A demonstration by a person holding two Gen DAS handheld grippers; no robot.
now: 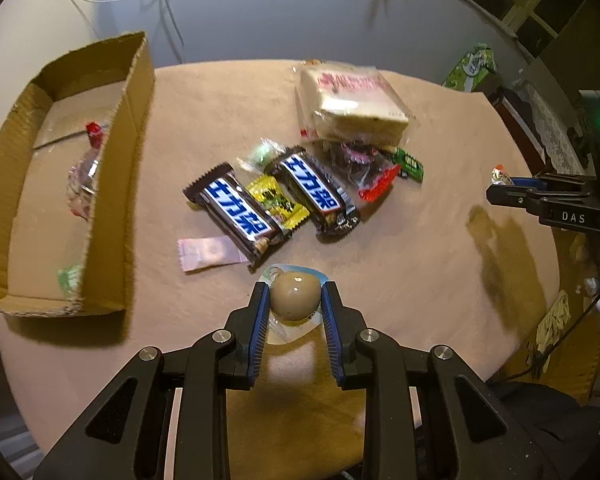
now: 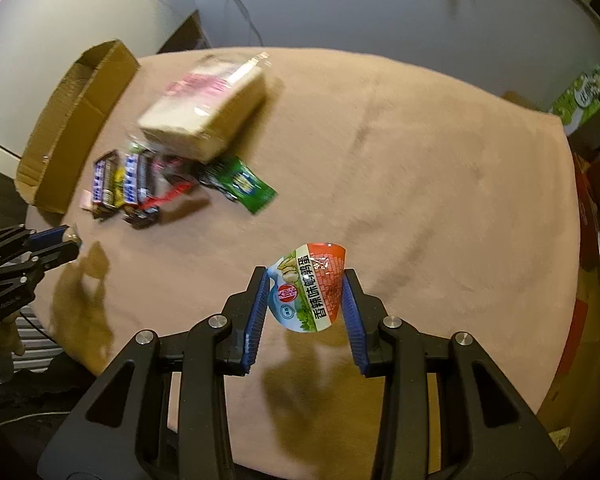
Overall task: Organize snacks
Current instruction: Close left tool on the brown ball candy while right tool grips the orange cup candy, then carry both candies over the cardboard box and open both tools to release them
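My left gripper (image 1: pixel 295 292) is shut on a packaged egg snack (image 1: pixel 294 295), a tan egg in a clear pack, held above the table. My right gripper (image 2: pixel 306 278) is shut on another egg snack packet (image 2: pixel 310 288) with a red, blue and green label, also above the table. A snack pile lies mid-table: two dark chocolate bars (image 1: pixel 236 214) (image 1: pixel 318 190), a yellow candy (image 1: pixel 278 200), a pink sachet (image 1: pixel 210 254), a wrapped bread pack (image 1: pixel 354 102), a green packet (image 2: pixel 242 182). A cardboard box (image 1: pixel 112 184) at the left holds a few wrapped snacks (image 1: pixel 86 168).
The round table has a tan cloth (image 1: pixel 420 240). A green carton (image 1: pixel 472 68) stands beyond the table's far right edge. Cables (image 1: pixel 168 8) hang on the wall behind. The right gripper shows at the right of the left wrist view (image 1: pixel 500 184).
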